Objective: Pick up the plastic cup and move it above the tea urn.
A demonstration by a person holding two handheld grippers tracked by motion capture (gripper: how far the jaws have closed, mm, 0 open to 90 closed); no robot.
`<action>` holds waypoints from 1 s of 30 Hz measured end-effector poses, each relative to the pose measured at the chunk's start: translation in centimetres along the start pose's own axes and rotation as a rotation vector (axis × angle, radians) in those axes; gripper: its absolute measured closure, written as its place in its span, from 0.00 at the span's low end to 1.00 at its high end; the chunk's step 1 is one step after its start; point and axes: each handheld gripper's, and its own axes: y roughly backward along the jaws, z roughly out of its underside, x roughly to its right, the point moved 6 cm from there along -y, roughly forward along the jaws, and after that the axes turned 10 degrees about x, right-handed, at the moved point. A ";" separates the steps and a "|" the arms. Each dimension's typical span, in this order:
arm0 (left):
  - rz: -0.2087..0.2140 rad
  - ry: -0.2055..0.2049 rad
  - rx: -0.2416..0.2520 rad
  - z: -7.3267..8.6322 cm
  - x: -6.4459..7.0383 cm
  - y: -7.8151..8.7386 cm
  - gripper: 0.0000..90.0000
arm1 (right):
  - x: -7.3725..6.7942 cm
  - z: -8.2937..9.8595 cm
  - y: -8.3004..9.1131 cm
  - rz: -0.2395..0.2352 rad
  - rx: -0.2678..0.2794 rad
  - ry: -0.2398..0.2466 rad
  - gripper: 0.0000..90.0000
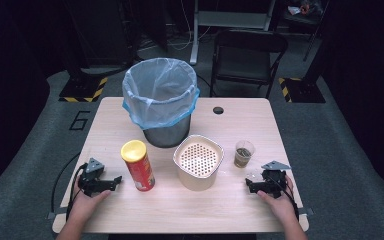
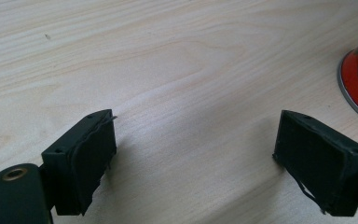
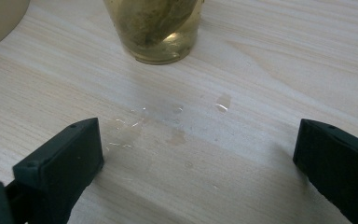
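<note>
Left gripper (image 1: 114,181): black body at lower left of the high view, grey three-cornered plate on top, black cable looping off its back.
Right gripper (image 1: 248,185): black too, at lower right, with the same grey plate and a dark cable.
Jaws up close: blocky black pads with small screw holes at the corners; a brass-coloured fitting at lower left.
Forearms: bare, no sleeves visible.

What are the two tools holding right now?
Nothing. The left tool and the right tool are both open over bare table, near the can and cup.
</note>
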 end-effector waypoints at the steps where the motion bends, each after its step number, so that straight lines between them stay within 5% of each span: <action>1: -0.002 -0.001 0.009 0.0 0.0 0.0 0.14 | 0.0 0.0 0.0 -0.001 -0.001 0.001 0.01; 23: -0.025 0.010 0.016 0.1 0.2 0.2 0.15 | -0.2 0.0 0.2 -0.003 0.014 0.007 0.07; 30: -0.028 0.017 0.016 0.2 0.3 0.3 0.15 | -0.9 -0.2 1.5 0.003 -0.018 -0.013 0.46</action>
